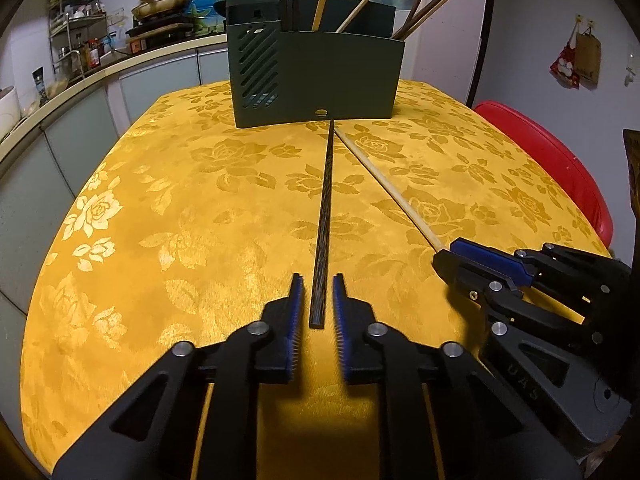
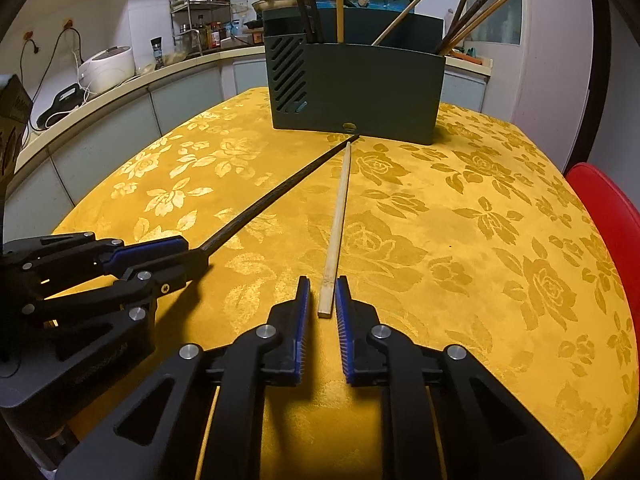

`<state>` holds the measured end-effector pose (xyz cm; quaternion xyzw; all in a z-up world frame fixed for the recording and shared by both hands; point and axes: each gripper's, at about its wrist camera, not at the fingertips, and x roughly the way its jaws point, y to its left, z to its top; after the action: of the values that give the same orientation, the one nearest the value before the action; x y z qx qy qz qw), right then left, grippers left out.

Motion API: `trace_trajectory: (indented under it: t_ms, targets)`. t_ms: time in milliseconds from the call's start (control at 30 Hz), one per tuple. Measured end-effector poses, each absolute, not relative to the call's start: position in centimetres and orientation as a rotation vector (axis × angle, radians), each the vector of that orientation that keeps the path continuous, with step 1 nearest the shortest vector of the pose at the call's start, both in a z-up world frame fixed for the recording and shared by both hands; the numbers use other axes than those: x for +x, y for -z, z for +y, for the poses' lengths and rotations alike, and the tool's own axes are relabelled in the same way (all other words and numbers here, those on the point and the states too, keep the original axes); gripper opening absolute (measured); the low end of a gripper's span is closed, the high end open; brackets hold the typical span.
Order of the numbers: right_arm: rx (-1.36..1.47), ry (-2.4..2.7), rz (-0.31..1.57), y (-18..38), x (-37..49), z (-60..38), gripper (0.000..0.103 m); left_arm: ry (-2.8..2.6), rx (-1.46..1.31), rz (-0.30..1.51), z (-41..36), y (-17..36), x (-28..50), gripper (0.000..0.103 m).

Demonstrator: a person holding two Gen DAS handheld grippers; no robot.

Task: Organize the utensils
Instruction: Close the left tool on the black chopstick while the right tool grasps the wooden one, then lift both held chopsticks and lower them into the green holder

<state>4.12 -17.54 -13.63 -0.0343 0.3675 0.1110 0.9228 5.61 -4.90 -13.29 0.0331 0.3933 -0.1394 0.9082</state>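
Pick-up step: the left hand-held gripper stands released astride the dark chopstick, the right hand-held gripper likewise astride the pale chopstick, both mid-counter pointing at the holder by its far edge; next, clench and lift.

Plenty of bare yellow floral tablecloth sat to the left and right of the two sticks, so either gripper had room to slide sideways. Straight ahead, the dark green rectangular utensil holder blocked the far end, with the dark wooden chopstick and pale bamboo chopstick lying right up to it. The red plastic chair crowded the right table edge.
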Motion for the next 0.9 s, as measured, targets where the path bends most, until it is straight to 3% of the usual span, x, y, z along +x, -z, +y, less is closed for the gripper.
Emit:
trace_trajectory:
  t_ms: [333,900]
  targets:
    - [-0.023,-0.217,0.782,13.3,4.4,-18.7,0.006,0.277,0.077,0.800,-4.3,12.3,5.7,0.008]
    - [0.071,-0.187,0.666,5.8,4.9,-24.6,0.006,0.266,0.119,0.592,-3.1,3.0,6.4,0.008]
